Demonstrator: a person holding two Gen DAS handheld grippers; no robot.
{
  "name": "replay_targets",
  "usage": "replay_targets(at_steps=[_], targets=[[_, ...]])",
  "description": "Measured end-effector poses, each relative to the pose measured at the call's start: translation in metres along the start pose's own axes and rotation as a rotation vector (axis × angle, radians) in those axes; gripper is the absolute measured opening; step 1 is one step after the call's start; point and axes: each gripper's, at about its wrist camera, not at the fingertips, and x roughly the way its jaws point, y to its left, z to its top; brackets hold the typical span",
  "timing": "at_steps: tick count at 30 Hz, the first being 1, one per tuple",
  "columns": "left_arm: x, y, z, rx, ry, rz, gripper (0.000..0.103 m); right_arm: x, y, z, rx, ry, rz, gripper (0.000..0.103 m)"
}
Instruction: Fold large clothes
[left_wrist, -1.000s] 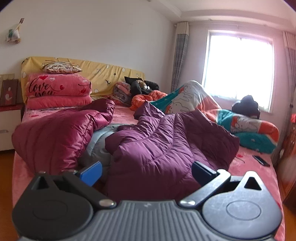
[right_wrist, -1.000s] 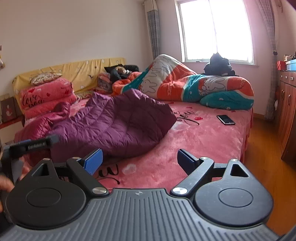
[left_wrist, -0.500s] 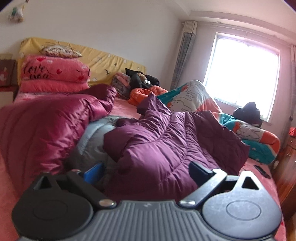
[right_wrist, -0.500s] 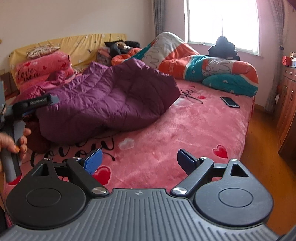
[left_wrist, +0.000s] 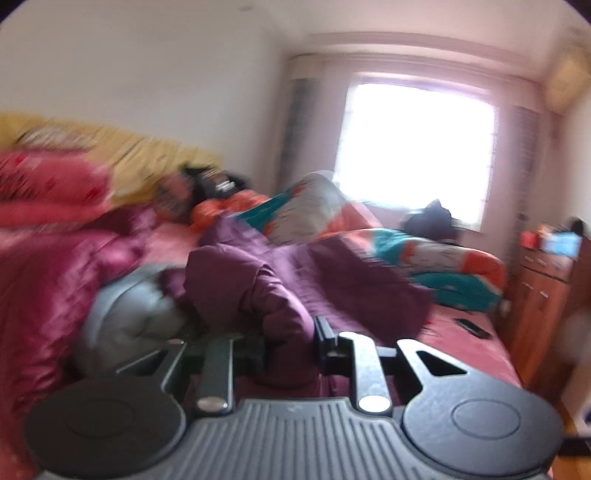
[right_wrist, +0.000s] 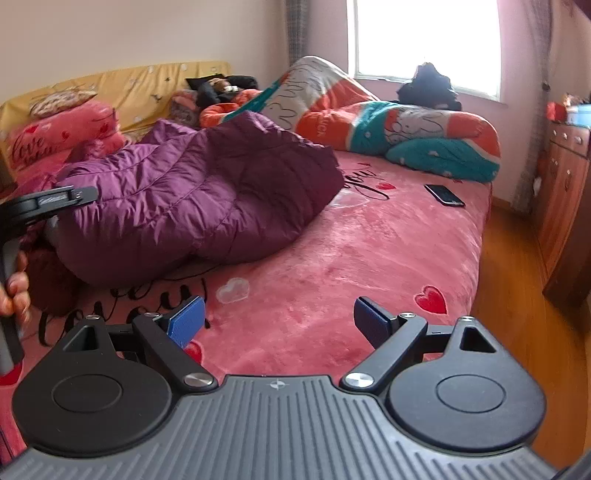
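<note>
The jaws of the left gripper (left_wrist: 290, 341) have just been closing and are seen clamped on a puffed fold of the purple coat (left_wrist: 273, 295) at its near edge. The jaws of the right gripper (right_wrist: 279, 321) are held wide apart, with nothing between them, above the bare pink bed (right_wrist: 332, 258) and well apart from the coat. In the right wrist view the left gripper is seen at the far left, gripped by a hand (right_wrist: 14, 291), at the coat's near left end. The coat is shown lying crumpled in a heap on the bed's left half, a grey lining (left_wrist: 129, 314) exposed beside it in the left wrist view. A red coat (left_wrist: 44, 280) is heaped to its left. A rolled quilt (right_wrist: 388, 122) and a phone (right_wrist: 443, 194) are seen further off. The task is judged barely begun: one edge is gripped, no fold is laid, and spreading and folding are left.
</note>
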Motion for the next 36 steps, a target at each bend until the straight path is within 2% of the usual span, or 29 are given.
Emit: replay_targets(at_steps=[3, 8, 12, 17, 22, 23, 25, 31, 33, 36], targets=[[-0.011, -0.027, -0.004, 0.093, -0.006, -0.109, 0.017, -0.005, -0.006, 0.0, 0.023, -0.012, -0.019, 0.103], [-0.026, -0.074, -0.022, 0.251, 0.04, -0.303, 0.017, -0.015, -0.018, 0.005, 0.082, -0.047, -0.065, 0.103], [-0.036, -0.111, -0.045, 0.38, 0.122, -0.472, 0.017, -0.022, -0.04, 0.009, 0.161, -0.069, -0.105, 0.103], [-0.036, -0.146, -0.08, 0.542, 0.221, -0.586, 0.017, -0.034, -0.062, 0.011, 0.251, -0.095, -0.112, 0.103], [-0.029, -0.168, -0.114, 0.77, 0.344, -0.613, 0.021, -0.035, -0.058, 0.012, 0.313, -0.109, 0.02, 0.103], [-0.028, -0.169, -0.118, 0.799, 0.355, -0.617, 0.025, -0.032, -0.056, 0.014, 0.324, -0.107, 0.055, 0.103], [-0.028, -0.172, -0.12, 0.838, 0.352, -0.613, 0.026, -0.03, -0.048, 0.013, 0.327, -0.101, 0.112, 0.103], [-0.028, -0.167, -0.115, 0.811, 0.372, -0.622, 0.031, -0.018, -0.01, 0.015, 0.269, -0.096, 0.229, 0.103], [-0.033, -0.166, -0.113, 0.815, 0.372, -0.615, 0.036, -0.012, 0.003, 0.018, 0.237, -0.094, 0.232, 0.103], [-0.043, -0.162, -0.11, 0.801, 0.368, -0.63, 0.052, 0.008, 0.015, 0.021, 0.218, -0.072, 0.202, 0.103]])
